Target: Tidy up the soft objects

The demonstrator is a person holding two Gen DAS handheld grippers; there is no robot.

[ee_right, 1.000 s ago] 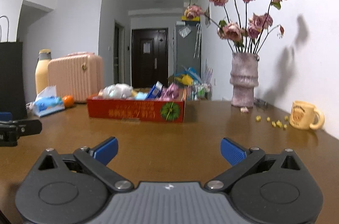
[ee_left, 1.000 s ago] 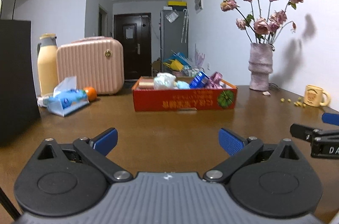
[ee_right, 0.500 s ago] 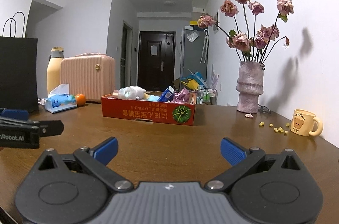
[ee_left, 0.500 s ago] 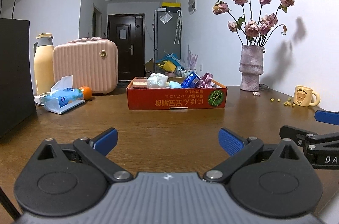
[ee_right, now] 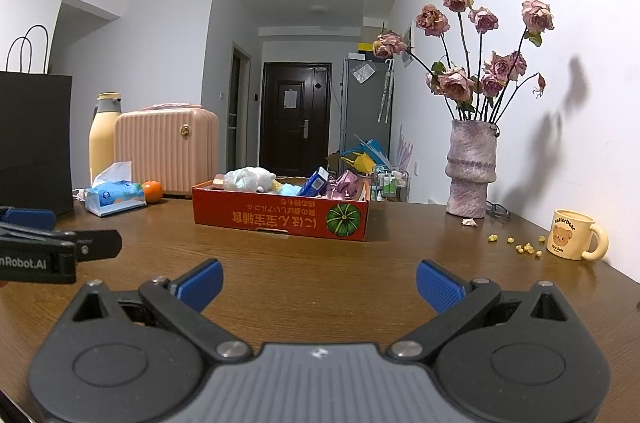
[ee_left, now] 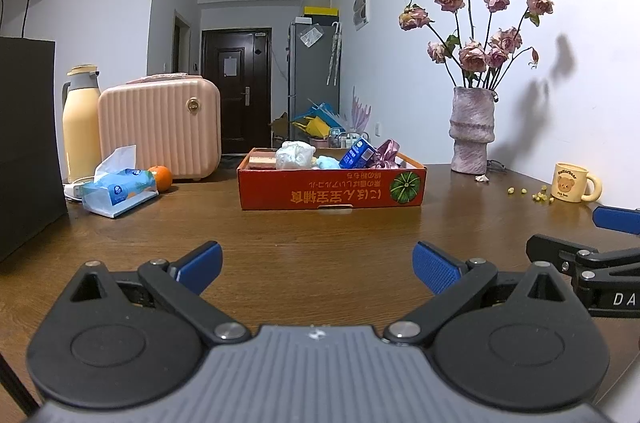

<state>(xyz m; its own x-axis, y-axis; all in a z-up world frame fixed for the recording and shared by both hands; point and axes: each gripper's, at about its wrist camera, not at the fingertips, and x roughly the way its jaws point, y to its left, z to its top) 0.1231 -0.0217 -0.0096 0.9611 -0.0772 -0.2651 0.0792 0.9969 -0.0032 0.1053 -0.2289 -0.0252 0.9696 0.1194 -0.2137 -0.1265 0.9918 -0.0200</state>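
While heaped with soft objects (ee_left: 298, 155) at the far middle of the table (ee_left: 320, 231), red box (ee_left: 332, 189) fits either loading finished or unloading ahead. Left gripper (ee_left: 316, 265) and right gripper (ee_right: 318, 283) near, jaws spread apart, empty, well short of box.

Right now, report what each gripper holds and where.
Nothing is held. The left gripper and right gripper are both open and empty above the table.
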